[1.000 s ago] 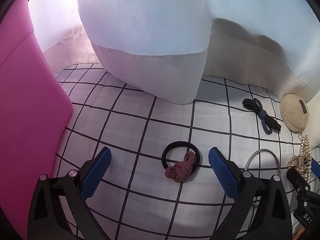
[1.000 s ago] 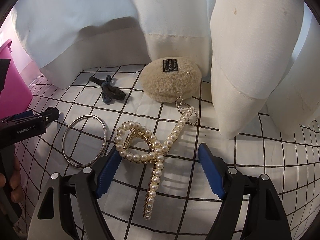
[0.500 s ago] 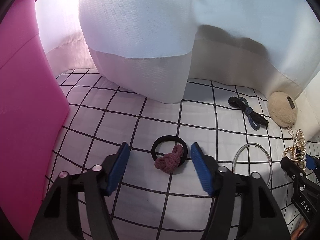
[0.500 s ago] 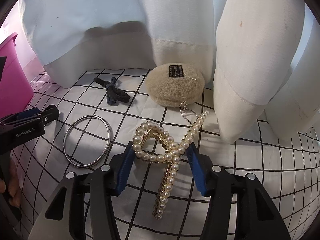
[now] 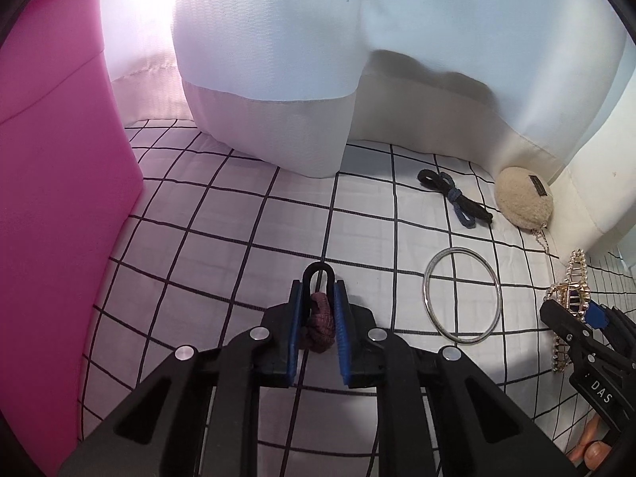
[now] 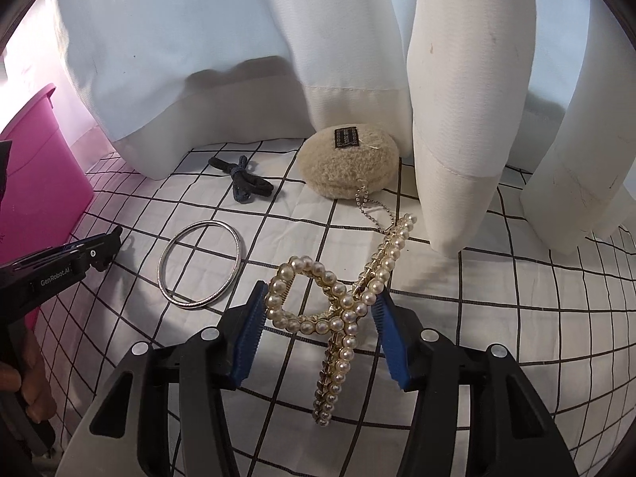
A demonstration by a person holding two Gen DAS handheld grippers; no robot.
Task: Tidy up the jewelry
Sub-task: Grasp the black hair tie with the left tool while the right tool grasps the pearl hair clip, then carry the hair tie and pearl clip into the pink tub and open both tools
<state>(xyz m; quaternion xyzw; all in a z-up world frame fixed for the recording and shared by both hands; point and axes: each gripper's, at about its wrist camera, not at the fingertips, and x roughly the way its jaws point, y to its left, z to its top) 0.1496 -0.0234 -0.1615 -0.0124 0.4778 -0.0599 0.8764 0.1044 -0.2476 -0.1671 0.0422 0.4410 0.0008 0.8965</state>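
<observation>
My left gripper [image 5: 318, 306] is shut on a black hair tie with a maroon knot [image 5: 318, 318], squeezed into a narrow loop on the checked cloth. My right gripper [image 6: 320, 310] is shut on a pearl hair claw [image 6: 338, 310], its pads touching both sides of the clip; the claw [image 5: 572, 298] also shows at the right edge of the left wrist view. A silver bangle [image 6: 200, 264] lies flat to the left of the claw and shows in the left wrist view [image 5: 461, 296].
A pink bin [image 5: 51, 198] stands at the left. A black and blue hair tie [image 6: 242, 183] and a fluffy beige pouch with a ball chain [image 6: 348, 167] lie near the white curtain [image 6: 357, 39] hanging at the back.
Both grippers have closed from wide open. The left one now pinches the hair tie into a narrow loop. The right one now grips the pearl claw.
</observation>
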